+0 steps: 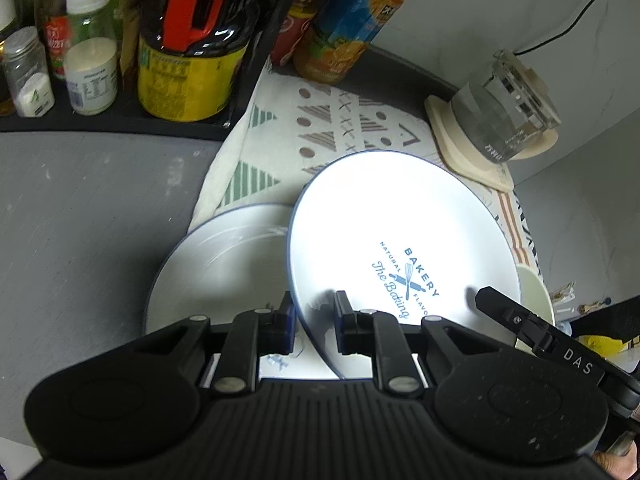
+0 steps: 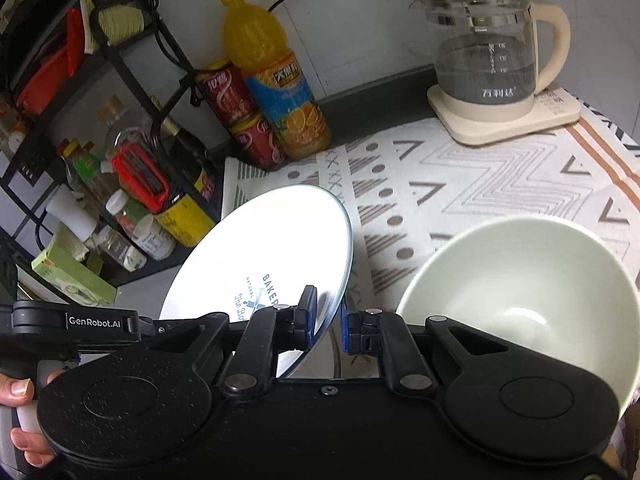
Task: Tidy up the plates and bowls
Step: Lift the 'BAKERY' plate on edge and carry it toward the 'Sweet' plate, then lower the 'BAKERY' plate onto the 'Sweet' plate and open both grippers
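A white plate (image 1: 400, 224) with a blue rim and a "BAKERY" print is tilted up above a grey plate (image 1: 220, 264) that lies flat on the counter. My left gripper (image 1: 314, 312) is shut on the white plate's near rim, one finger under it and one on its face. My right gripper (image 2: 328, 312) straddles the opposite rim of the same plate (image 2: 272, 240) and looks shut on it; its finger (image 1: 496, 304) rests on the plate's right side. A pale green bowl (image 2: 520, 280) sits upright right of the plate, seen as a sliver (image 1: 534, 292) in the left wrist view.
A patterned cloth (image 2: 480, 184) covers the counter under a glass kettle (image 2: 488, 60) on its cream base. An orange juice bottle (image 2: 272, 80) and red cans (image 2: 240, 120) stand at the wall. A black rack (image 1: 120, 124) with jars and bottles lies left. A hand (image 2: 20, 400) holds the left gripper.
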